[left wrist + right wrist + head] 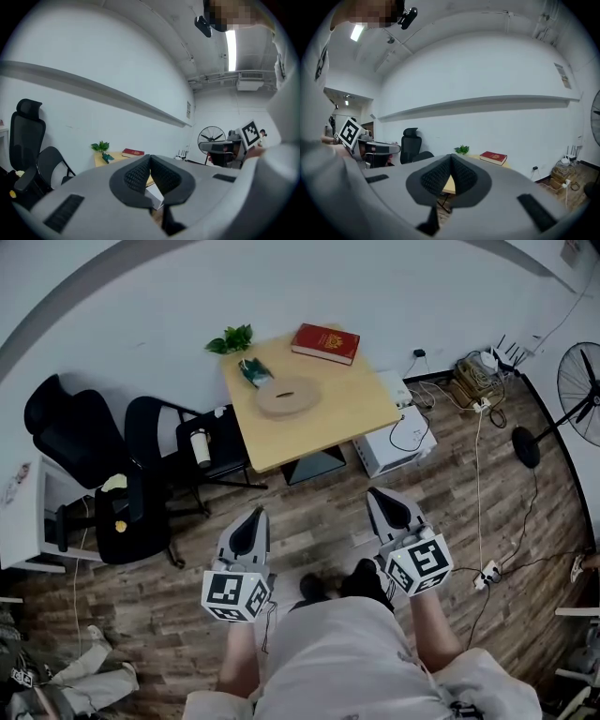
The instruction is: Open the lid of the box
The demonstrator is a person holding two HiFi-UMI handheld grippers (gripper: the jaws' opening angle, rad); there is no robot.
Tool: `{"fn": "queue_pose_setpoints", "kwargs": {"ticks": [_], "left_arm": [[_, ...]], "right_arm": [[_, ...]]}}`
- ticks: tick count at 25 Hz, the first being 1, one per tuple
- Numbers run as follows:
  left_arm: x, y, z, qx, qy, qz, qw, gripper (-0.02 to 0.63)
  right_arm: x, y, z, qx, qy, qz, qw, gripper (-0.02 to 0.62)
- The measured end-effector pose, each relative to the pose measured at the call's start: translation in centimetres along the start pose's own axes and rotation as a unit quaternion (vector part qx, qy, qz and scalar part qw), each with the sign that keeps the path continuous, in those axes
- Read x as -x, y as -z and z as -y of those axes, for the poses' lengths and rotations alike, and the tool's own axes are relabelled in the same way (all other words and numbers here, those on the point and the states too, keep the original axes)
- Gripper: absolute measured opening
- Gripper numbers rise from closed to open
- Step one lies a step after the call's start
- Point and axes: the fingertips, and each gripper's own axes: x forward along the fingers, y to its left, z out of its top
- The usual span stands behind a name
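Observation:
The red box (325, 343) lies flat, lid down, at the far edge of a small wooden table (347, 413). It also shows as a thin red slab in the left gripper view (133, 153) and the right gripper view (493, 158). My left gripper (251, 517) and right gripper (380, 495) hover over the floor close to the person's body, well short of the table. Both point toward it. The left gripper (150, 158) has its jaws pressed together with nothing between them, and the right gripper (450, 157) is likewise shut and empty.
On the table are a round wooden disc (288, 396), a green object (253, 371) and a small plant (232, 338). Black chairs (141, 442) stand at its left. A white appliance (396, 442) sits at its right foot, with cables (478, 390) and a standing fan (579, 381) beyond.

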Motion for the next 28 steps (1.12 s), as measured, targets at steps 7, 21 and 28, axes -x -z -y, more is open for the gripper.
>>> {"fn": "queue_pose_setpoints", "kwargs": {"ticks": [7, 21, 28], "left_arm": [[-0.4, 0.8, -0.4, 0.007, 0.005, -0.015, 0.9998, 0.008], [-3.0, -0.4, -3.0, 0.010, -0.028, -0.023, 0.9993, 0.008], [-6.7, -2.1, -5.4, 0.006, -0.039, -0.014, 0.9991, 0.008]], "right_arm": [[-0.9, -0.2, -0.4, -0.013, 0.004, 0.008, 1.000, 0.000], [-6.1, 0.0, 0.7, -0.001, -0.056, -0.015, 0.998, 0.009], [-10.7, -0.7, 3.3, -0.007, -0.067, -0.020, 0.998, 0.009]]}}
